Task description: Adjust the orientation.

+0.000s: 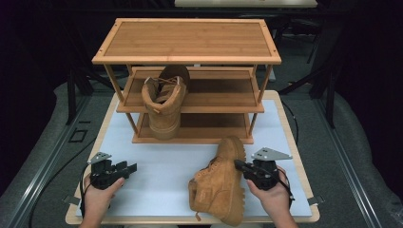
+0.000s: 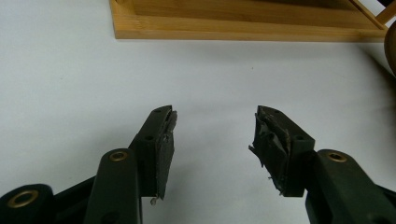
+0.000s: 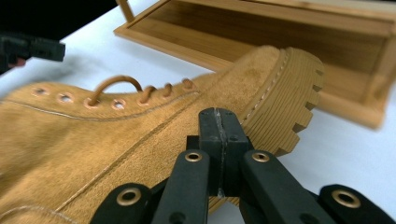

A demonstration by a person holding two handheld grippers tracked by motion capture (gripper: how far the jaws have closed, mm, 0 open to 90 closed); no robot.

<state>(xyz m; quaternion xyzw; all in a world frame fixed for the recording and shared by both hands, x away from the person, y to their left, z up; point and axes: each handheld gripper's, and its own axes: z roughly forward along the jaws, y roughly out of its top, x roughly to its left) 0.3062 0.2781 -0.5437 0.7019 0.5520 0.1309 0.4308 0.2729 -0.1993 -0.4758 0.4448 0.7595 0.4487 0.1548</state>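
A tan suede boot (image 1: 218,185) lies on its side on the white mat (image 1: 157,171), toe toward the rack and lugged sole facing right. My right gripper (image 1: 239,165) is shut with nothing between its jaws, its tip against the boot's side (image 3: 116,135) near the sole (image 3: 285,102). In the right gripper view the right gripper (image 3: 219,126) has both pads pressed together. A second matching boot (image 1: 164,102) stands in the wooden shoe rack (image 1: 185,38), its heel hanging over the middle shelf's front. My left gripper (image 1: 128,167) rests low at the mat's left, open and empty (image 2: 212,140).
The three-tier rack stands at the back of the mat; its bottom shelf (image 2: 233,23) lies just ahead of the left gripper. The mat sits on a wooden board (image 1: 304,180) with the table's edges close on both sides. The surroundings are dark.
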